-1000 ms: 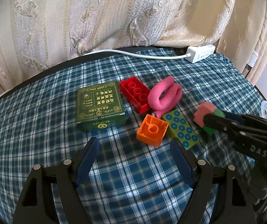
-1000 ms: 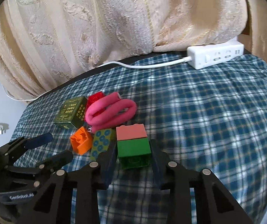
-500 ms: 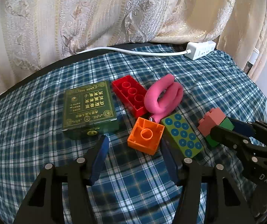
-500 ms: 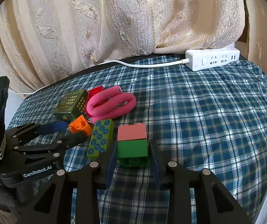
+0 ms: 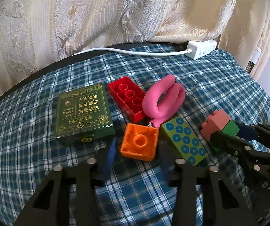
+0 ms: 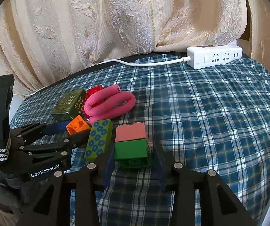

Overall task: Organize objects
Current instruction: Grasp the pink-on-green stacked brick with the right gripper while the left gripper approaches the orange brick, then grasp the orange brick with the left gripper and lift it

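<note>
Down at the near edge, the left gripper (image 5: pixel 137 154) has its blue pads clamped on the orange brick (image 5: pixel 139 144), one pad on each side, squeezed right in. The brick sits hollow side up on the plaid cloth (image 5: pixel 40 150), and from the right wrist view the same gripper (image 6: pixel 72 131) reaches in from the left, its fingers pinching that brick (image 6: pixel 77 126).

Over to the right gripper (image 6: pixel 133 162): its jaws are opening at this moment, with the pink-and-green brick stack (image 6: pixel 131 145) sitting between them, pink half farther away, green half nearer. There looks to be a sliver of space on the right side of the stack, and whether the left pad touches I cannot tell. From the left wrist view that gripper (image 5: pixel 227 131) comes in from the right, with the stack (image 5: pixel 219 124) at its tips.

Just beside the orange brick lies the green dotted brick (image 5: pixel 185 141), flat on the cloth between the two grippers. Behind them, the pink foam loop (image 5: pixel 163 101) curls up, touching the red brick (image 5: pixel 127 98), which lies hollow side up. Left of that, the dark green box (image 5: pixel 83 113) with gold lettering rests flat.

Farther back, the white power strip (image 6: pixel 214 58) sits at the table's far edge, its cable (image 5: pixel 135 51) trailing left. Behind everything hangs the cream patterned curtain (image 5: pixel 116 15).
</note>
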Motion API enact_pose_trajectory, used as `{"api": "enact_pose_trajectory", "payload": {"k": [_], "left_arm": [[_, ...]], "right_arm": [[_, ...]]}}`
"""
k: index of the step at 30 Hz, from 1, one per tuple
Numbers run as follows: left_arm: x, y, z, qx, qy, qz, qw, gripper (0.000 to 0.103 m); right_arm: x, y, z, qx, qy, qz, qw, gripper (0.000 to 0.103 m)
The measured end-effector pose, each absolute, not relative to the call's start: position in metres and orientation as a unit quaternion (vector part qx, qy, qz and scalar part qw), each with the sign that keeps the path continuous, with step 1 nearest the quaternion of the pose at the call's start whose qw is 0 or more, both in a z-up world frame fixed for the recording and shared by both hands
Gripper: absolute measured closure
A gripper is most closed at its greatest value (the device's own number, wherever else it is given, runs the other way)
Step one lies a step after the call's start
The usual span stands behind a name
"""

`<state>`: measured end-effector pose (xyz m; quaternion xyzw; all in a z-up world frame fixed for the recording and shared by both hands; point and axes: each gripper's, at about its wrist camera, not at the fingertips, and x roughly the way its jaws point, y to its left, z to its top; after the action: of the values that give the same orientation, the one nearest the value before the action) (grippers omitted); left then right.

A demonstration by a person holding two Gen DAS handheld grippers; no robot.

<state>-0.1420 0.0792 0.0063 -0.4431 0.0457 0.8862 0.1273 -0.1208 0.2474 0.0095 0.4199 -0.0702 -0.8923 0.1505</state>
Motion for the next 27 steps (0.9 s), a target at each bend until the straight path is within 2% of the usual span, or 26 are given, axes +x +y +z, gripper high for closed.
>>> {"api": "enact_pose_trajectory", "payload": {"k": [12, 27], "left_arm": [[-0.124, 0.081, 0.017, -0.437, 0.039, 0.888, 0.137, 0.068], [-0.098, 0.071, 0.032, -0.43, 0.016, 0.893, 0.129, 0.068]], "right_arm": [[-0.124, 0.25, 0.007, 0.425, -0.083, -0.888, 0.157, 0.061], [-0.111, 0.248, 0.013, 0.415, -0.067, -0.894, 0.157, 0.069]]}}
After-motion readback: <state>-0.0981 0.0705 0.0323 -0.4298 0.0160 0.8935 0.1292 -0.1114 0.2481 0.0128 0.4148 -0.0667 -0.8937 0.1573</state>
